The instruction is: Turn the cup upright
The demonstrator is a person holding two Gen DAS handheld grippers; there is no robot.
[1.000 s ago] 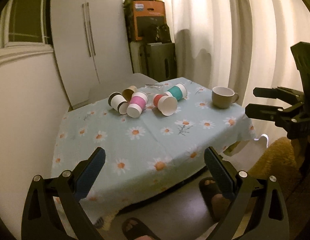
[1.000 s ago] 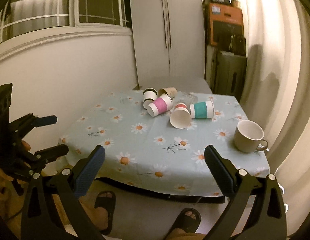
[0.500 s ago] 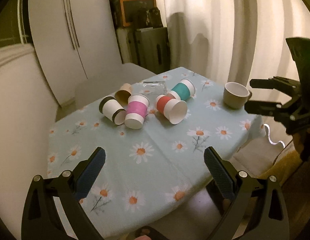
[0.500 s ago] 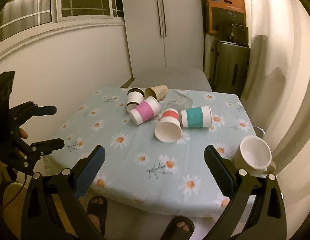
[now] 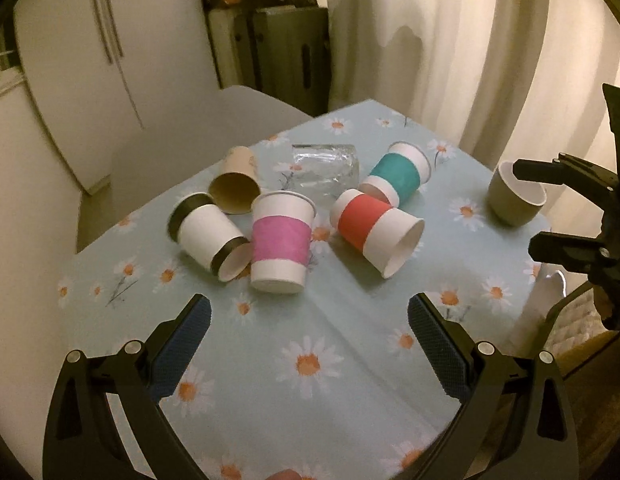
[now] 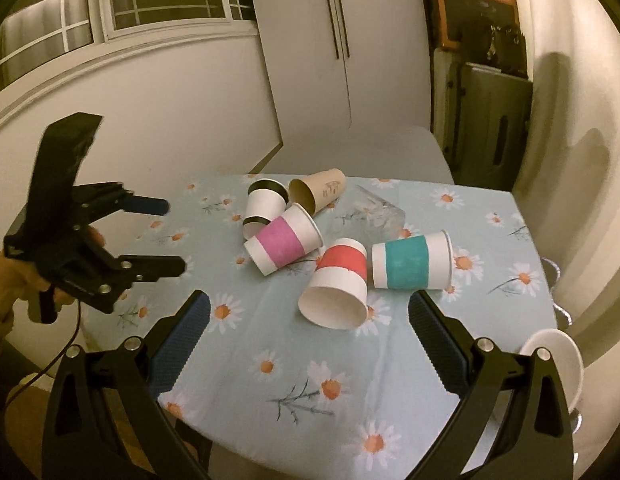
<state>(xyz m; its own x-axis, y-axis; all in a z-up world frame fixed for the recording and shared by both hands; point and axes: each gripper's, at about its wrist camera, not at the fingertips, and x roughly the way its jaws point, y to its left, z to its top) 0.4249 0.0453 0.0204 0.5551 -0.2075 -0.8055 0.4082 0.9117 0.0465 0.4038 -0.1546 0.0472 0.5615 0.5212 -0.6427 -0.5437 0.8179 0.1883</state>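
Several paper cups lie on their sides on a daisy-print tablecloth (image 5: 329, 360): a pink-banded cup (image 5: 282, 240) (image 6: 284, 240), a red-banded cup (image 5: 373, 232) (image 6: 339, 284), a teal-banded cup (image 5: 399, 172) (image 6: 409, 260), a black-rimmed white cup (image 5: 210, 236) (image 6: 264, 206) and a brown cup (image 5: 236, 186) (image 6: 317, 190). A clear glass (image 5: 323, 168) (image 6: 379, 214) lies among them. My left gripper (image 5: 310, 344) (image 6: 170, 236) is open and empty above the table's near part. My right gripper (image 6: 310, 340) (image 5: 525, 212) is open and empty.
A beige mug (image 5: 513, 196) (image 6: 557, 364) stands upright near the table's right edge. A white chair (image 5: 214, 128) is behind the table. White cupboards (image 6: 310, 40), a dark case (image 5: 290, 52) and curtains (image 5: 469, 40) surround the table.
Both grippers have moved forward and closer over the table; the cups appear larger. Nothing has been grasped and no cup has moved.
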